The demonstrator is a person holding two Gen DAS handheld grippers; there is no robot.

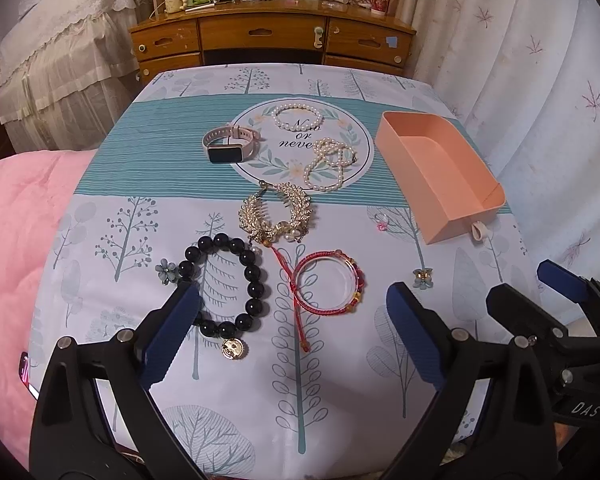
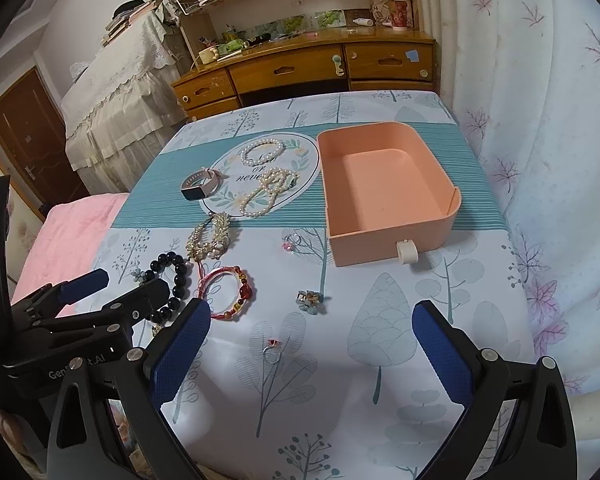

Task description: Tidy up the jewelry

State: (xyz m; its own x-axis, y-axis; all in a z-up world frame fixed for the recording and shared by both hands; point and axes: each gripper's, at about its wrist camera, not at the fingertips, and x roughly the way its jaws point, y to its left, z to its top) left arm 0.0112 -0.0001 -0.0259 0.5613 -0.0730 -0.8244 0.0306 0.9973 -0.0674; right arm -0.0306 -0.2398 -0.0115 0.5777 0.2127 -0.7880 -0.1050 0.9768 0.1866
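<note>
Jewelry lies spread on a tree-print cloth. My left gripper [image 1: 292, 292] hangs open above a black bead bracelet [image 1: 256, 290] and a red cord bracelet [image 1: 356, 280], touching neither. Farther back lie a gold leaf hair comb [image 1: 276, 212], a pearl necklace [image 1: 328, 164], a pearl bracelet [image 1: 298, 118] and a pink watch [image 1: 228, 148]. An empty peach drawer box [image 2: 380, 248] stands at the right. My right gripper [image 2: 312, 312] is open and empty over a flower clip [image 2: 310, 298], with a red-stone ring [image 2: 274, 346] just below it.
A small pink ring [image 2: 290, 242] lies left of the box, and a blue flower piece [image 1: 166, 270] sits beside the black beads. A pink blanket [image 1: 16, 240] borders the cloth on the left, a curtain [image 2: 540, 160] on the right, a wooden desk [image 1: 268, 36] behind.
</note>
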